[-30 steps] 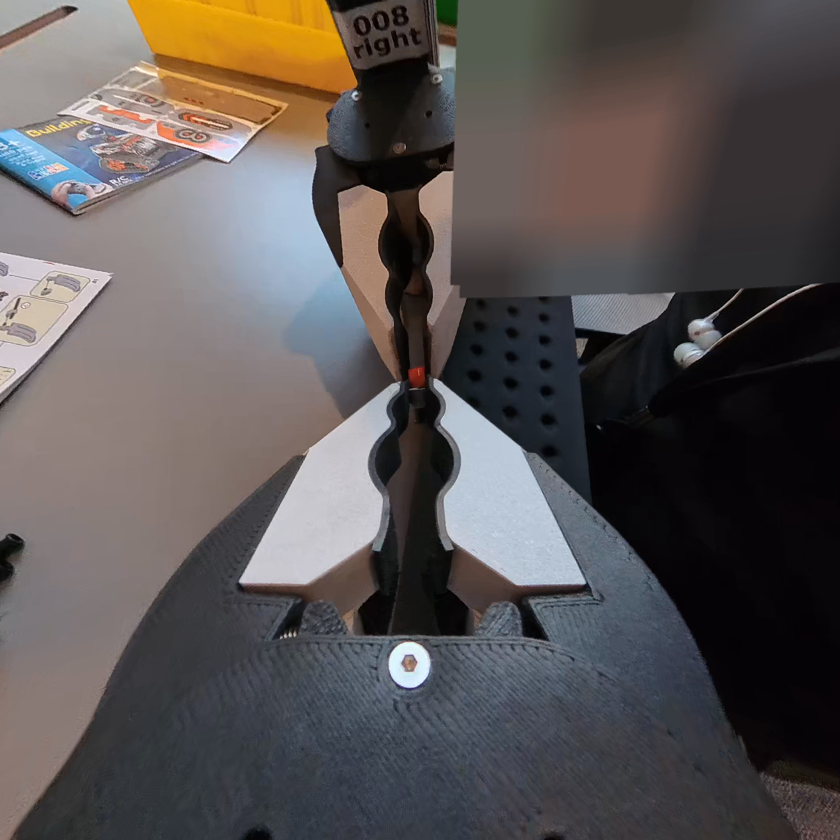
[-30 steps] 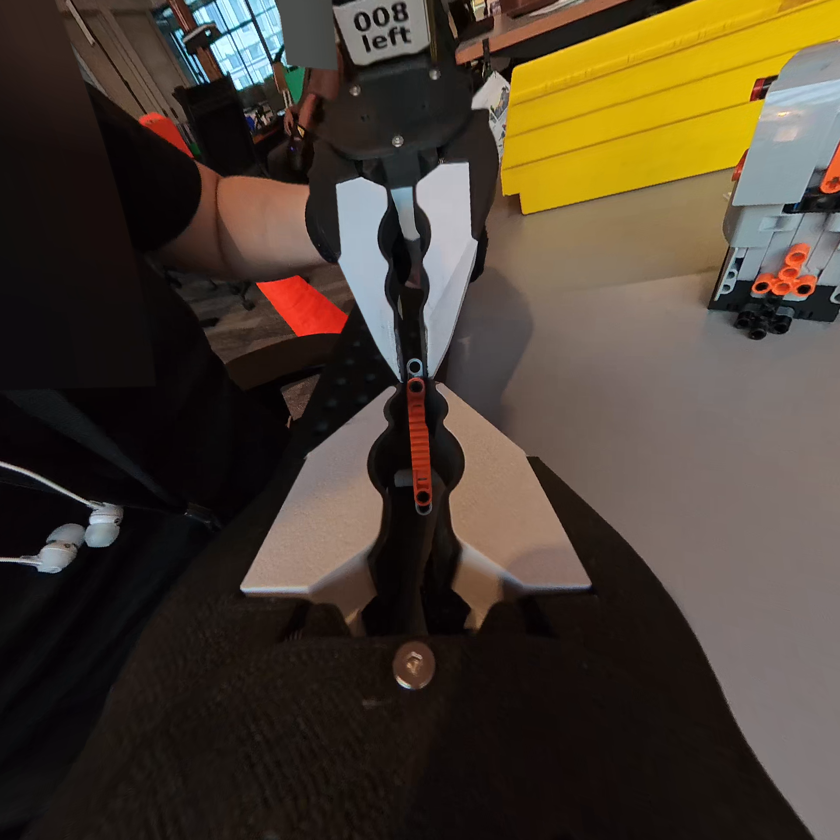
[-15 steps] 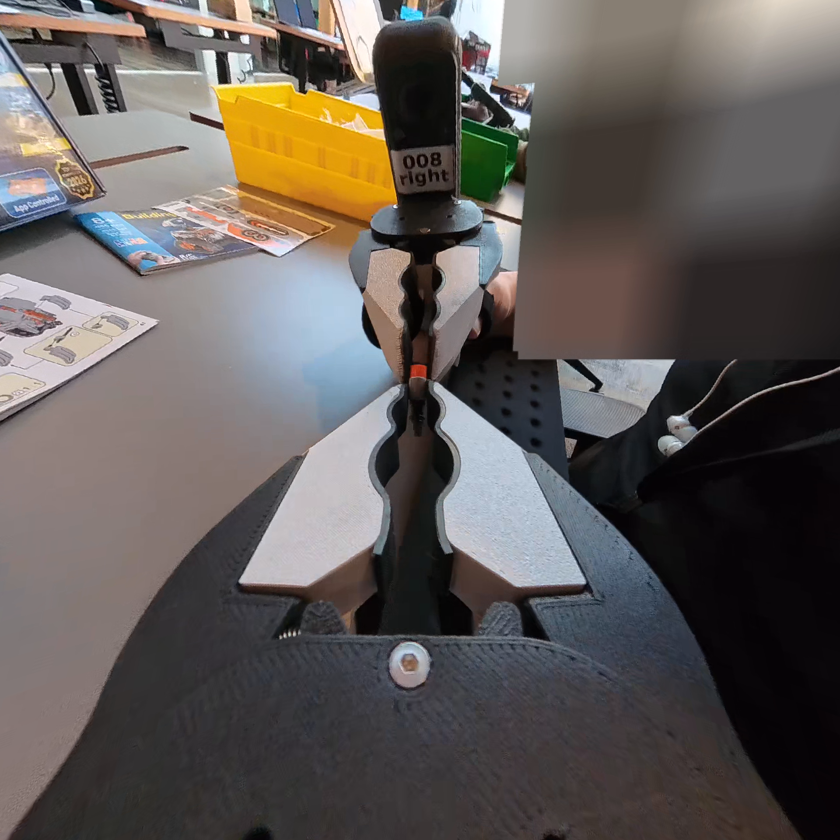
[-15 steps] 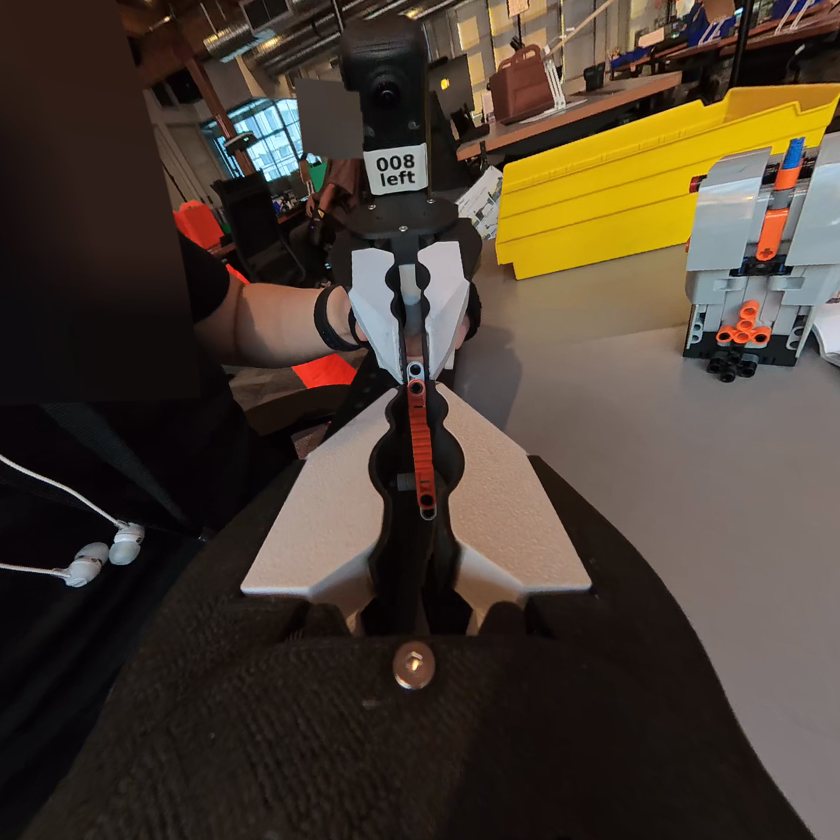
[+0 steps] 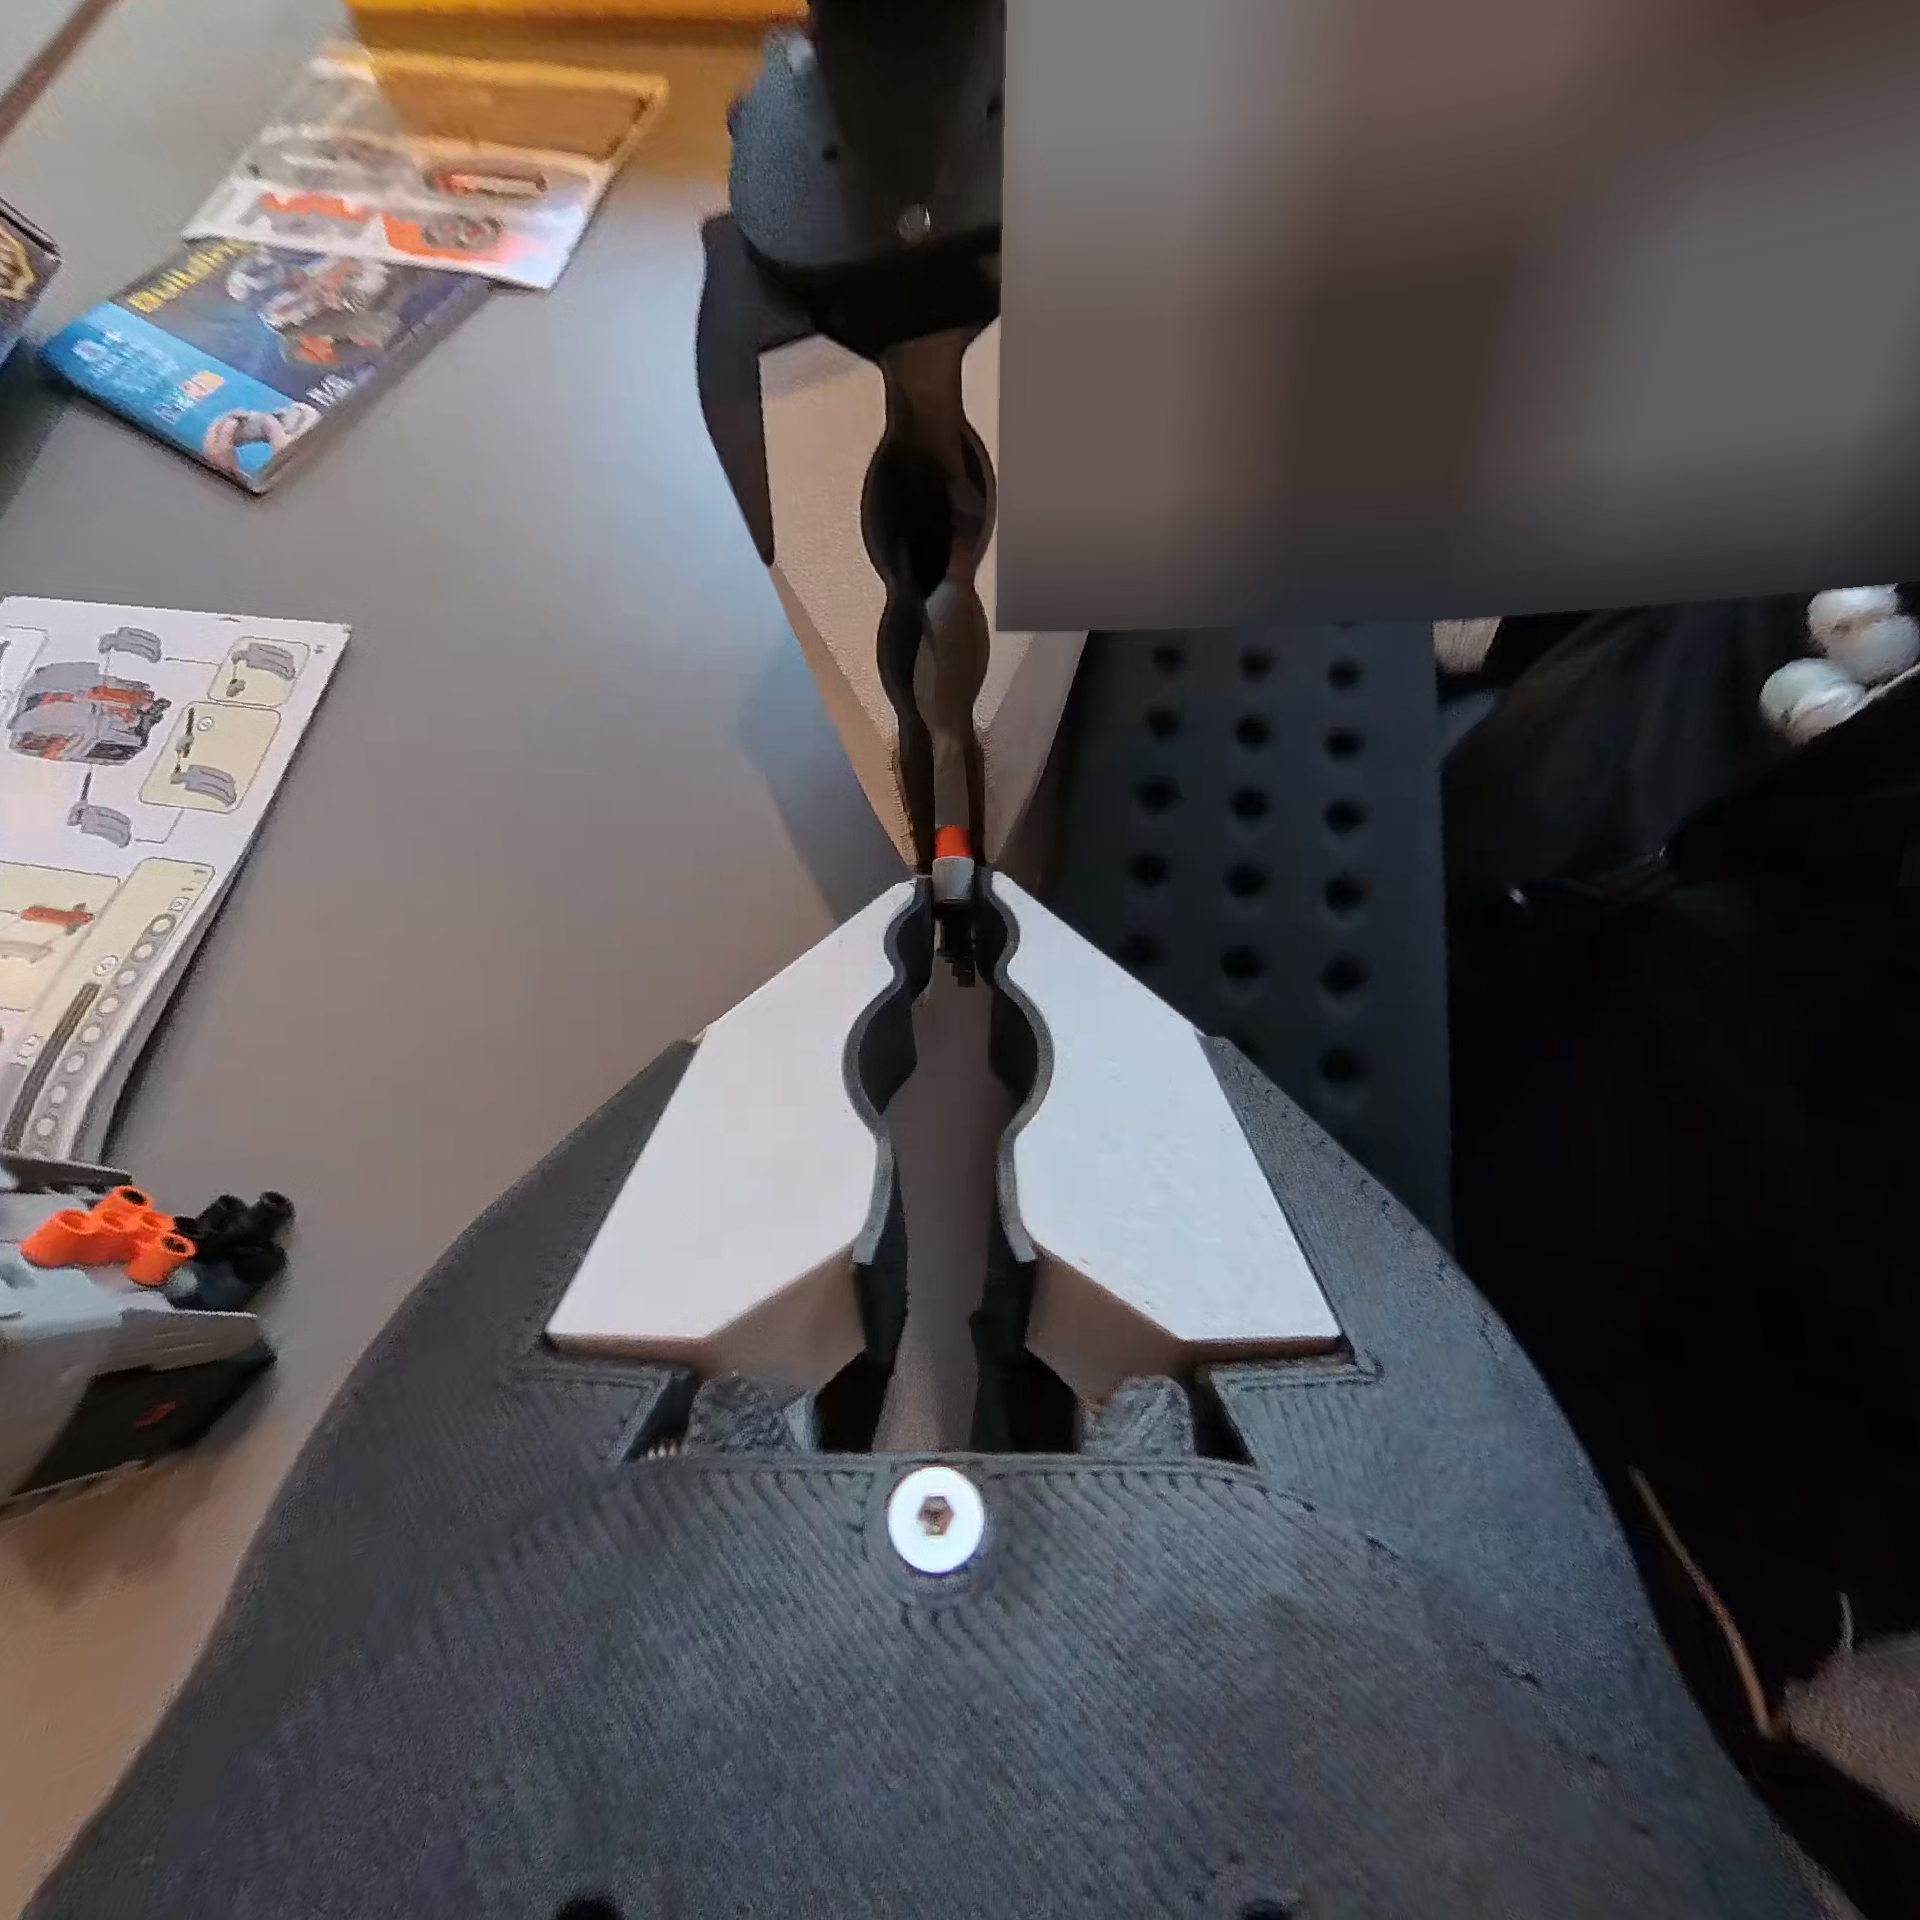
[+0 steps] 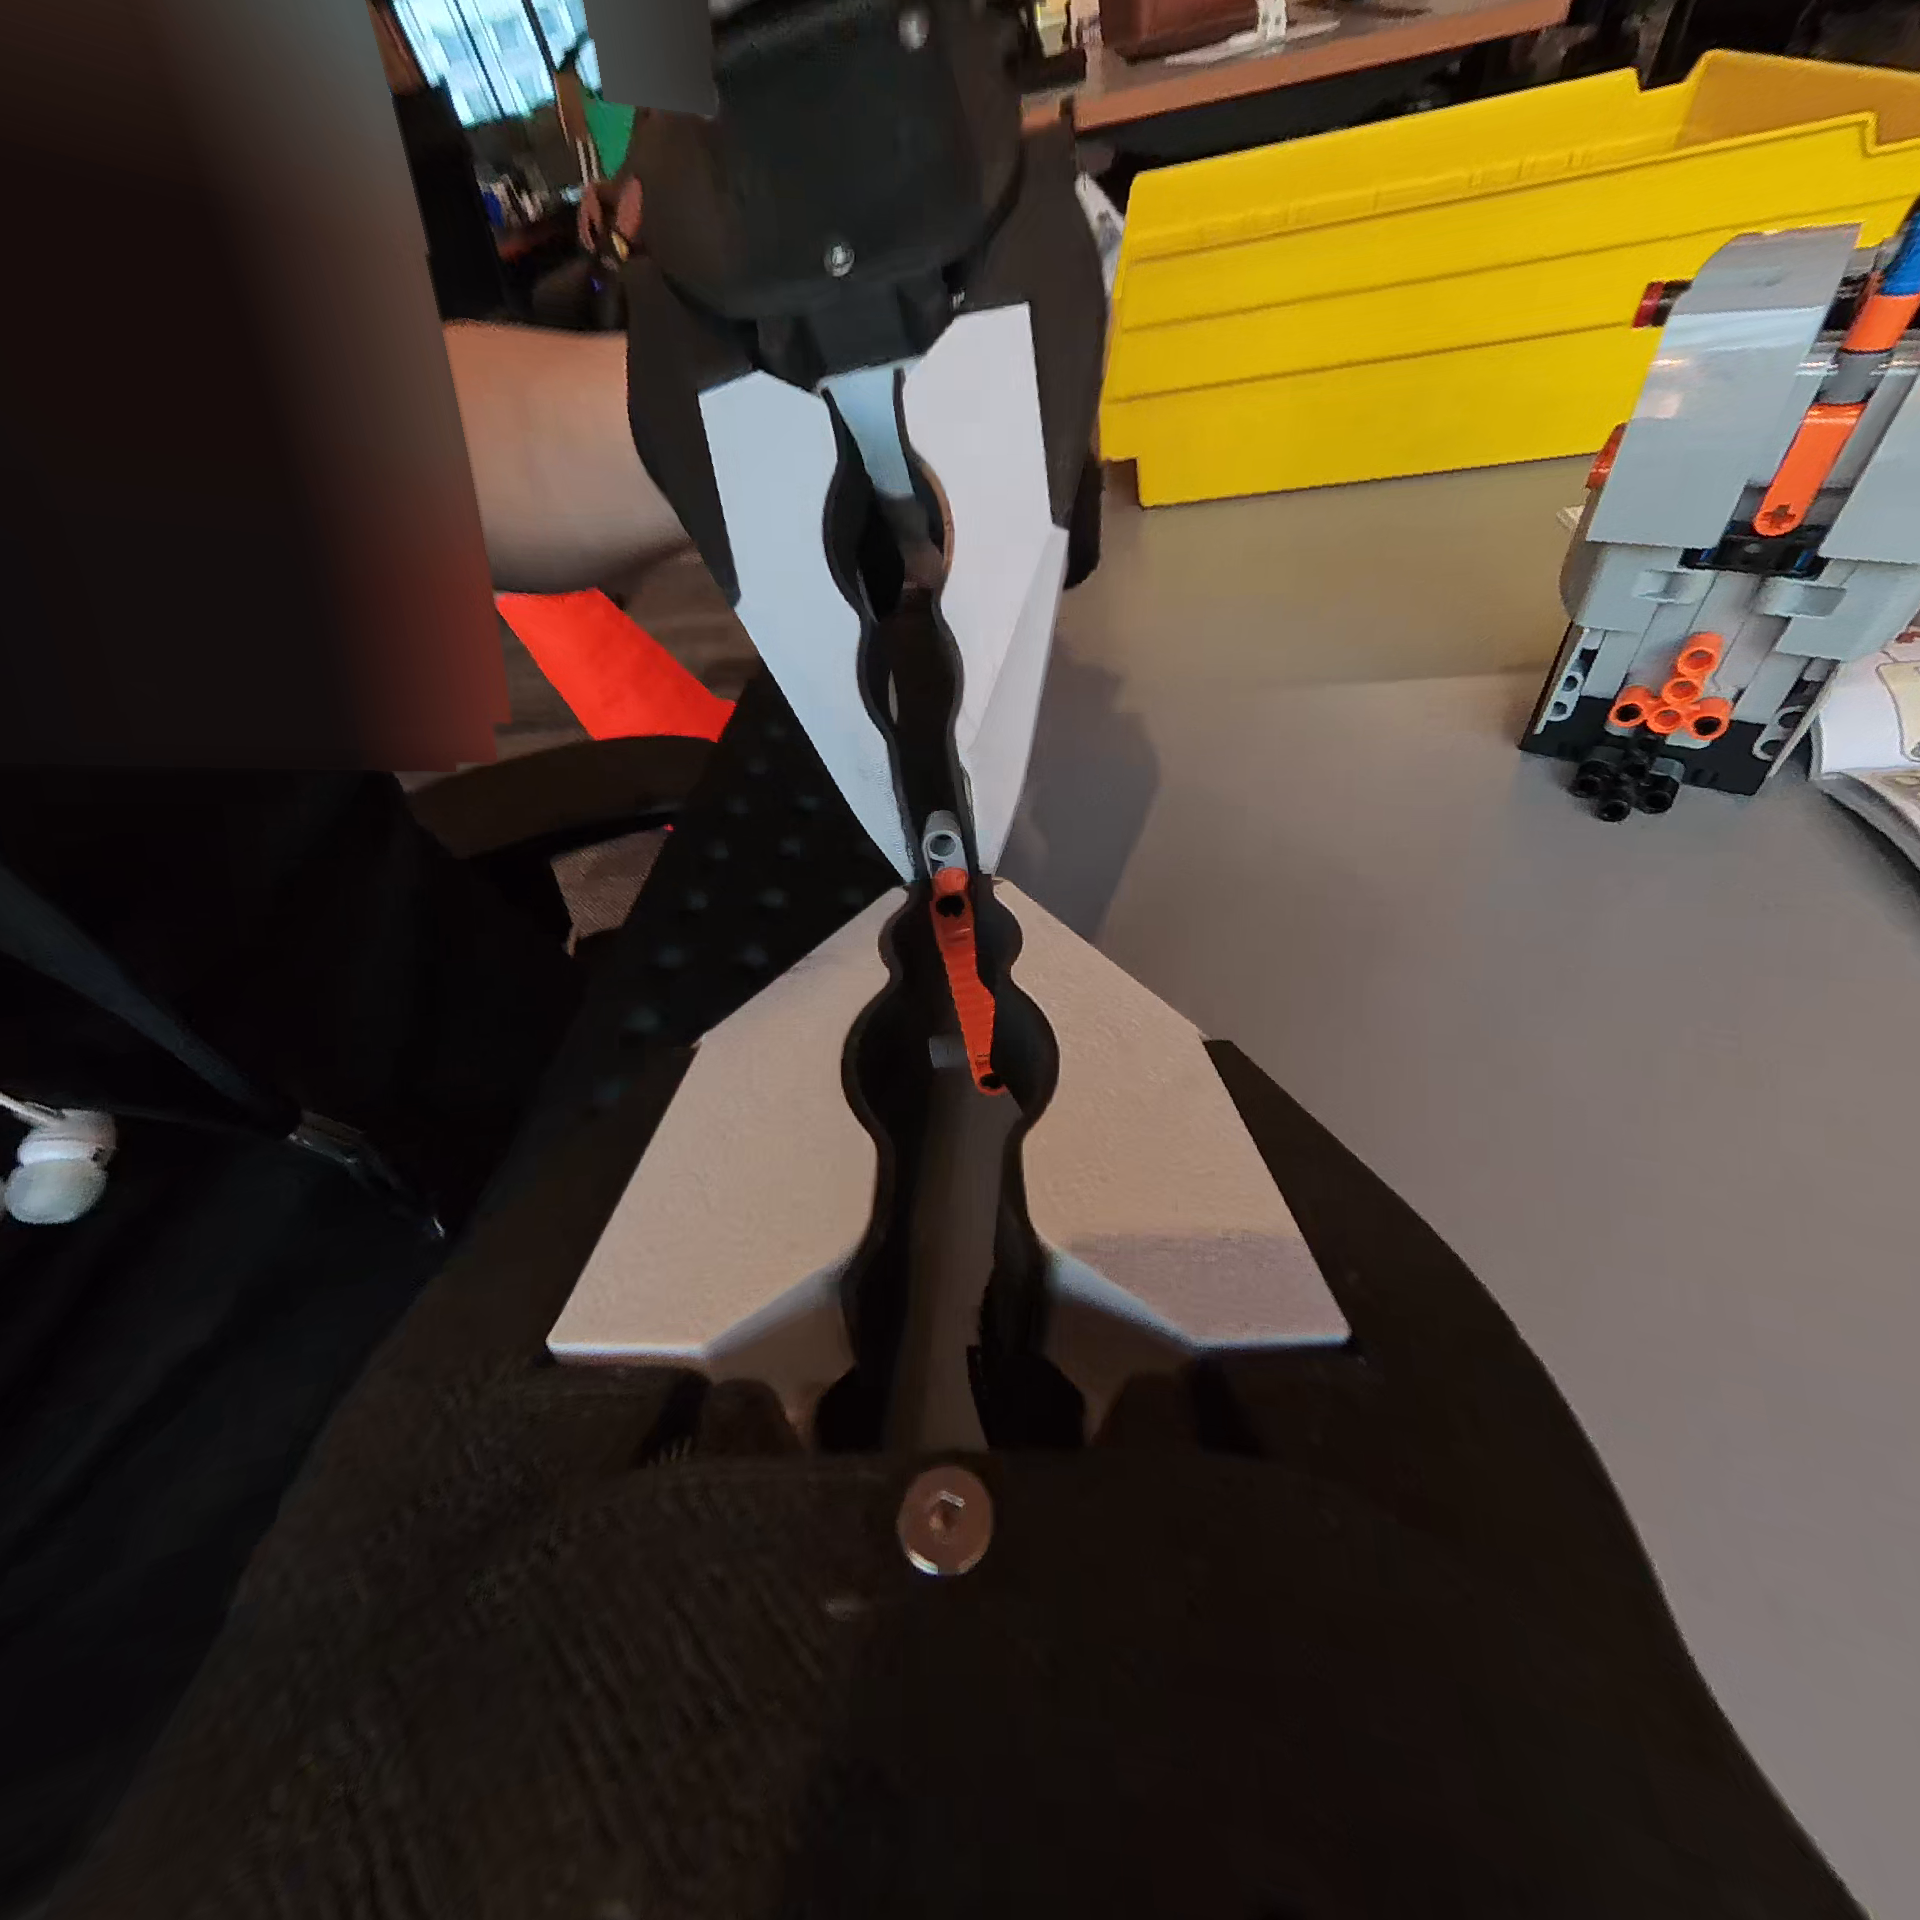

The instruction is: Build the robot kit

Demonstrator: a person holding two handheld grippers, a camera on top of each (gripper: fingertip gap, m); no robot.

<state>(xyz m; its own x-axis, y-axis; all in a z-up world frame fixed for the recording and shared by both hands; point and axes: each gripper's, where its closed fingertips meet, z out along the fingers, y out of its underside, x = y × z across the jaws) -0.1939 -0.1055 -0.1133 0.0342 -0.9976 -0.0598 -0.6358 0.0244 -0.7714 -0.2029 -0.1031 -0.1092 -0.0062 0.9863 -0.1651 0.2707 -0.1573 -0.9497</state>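
Left wrist view: looks forward along its own fingers (image 5: 1132, 1122), tilted down at the grey table (image 5: 520, 831). Right wrist view: faces the opposite way, toward the yellow bin (image 6: 1455, 312). Both share the tip-to-tip meeting point (very close) and the brick model (image 6: 1745, 540).

Grey table (image 6: 1403, 1039) is the anchor here: a yellow bin (image 6: 1455, 312) sits along its far edge, and a grey-and-orange brick model (image 6: 1714, 582) stands nearer. An open instruction booklet (image 5: 125, 831) lies flat on it, with glossy leaflets (image 5: 343, 270) farther back.
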